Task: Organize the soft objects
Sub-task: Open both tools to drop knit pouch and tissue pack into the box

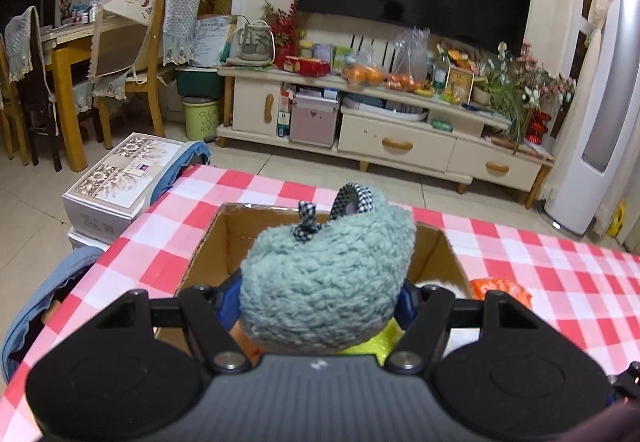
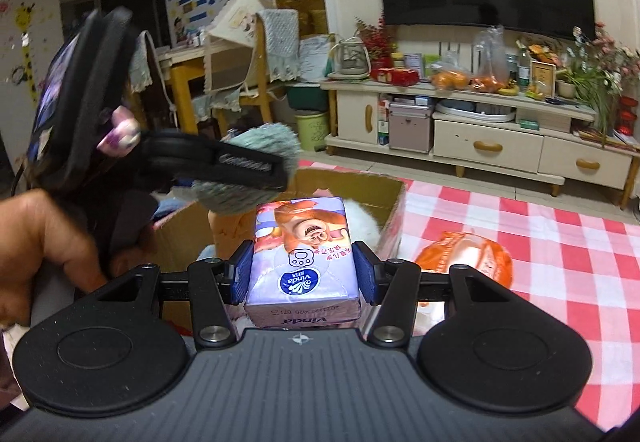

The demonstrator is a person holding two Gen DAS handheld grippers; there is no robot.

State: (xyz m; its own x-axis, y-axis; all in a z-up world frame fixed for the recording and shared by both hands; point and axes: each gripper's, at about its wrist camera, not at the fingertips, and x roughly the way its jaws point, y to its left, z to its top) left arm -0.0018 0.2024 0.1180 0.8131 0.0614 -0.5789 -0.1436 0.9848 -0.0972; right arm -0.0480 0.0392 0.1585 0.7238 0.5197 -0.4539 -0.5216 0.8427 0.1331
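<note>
My left gripper (image 1: 320,298) is shut on a fluffy teal plush item (image 1: 328,274) with a black-and-white checked bow, and holds it over an open cardboard box (image 1: 208,242). In the right wrist view the same gripper (image 2: 240,166) and its teal plush item (image 2: 260,138) hang over the box's left side. My right gripper (image 2: 304,274) is shut on a purple Vinda tissue pack (image 2: 304,254), its blue pads (image 2: 242,274) pressing both sides, above the box's near part (image 2: 394,202). Something white and furry (image 2: 364,218) lies inside the box.
The box stands on a table with a red-and-white checked cloth (image 1: 540,274). An orange bag (image 2: 464,258) lies on the cloth right of the box. A hand (image 2: 44,238) holds the left gripper. Beyond the table are a TV cabinet (image 1: 392,122), a carton (image 1: 120,178) and chairs.
</note>
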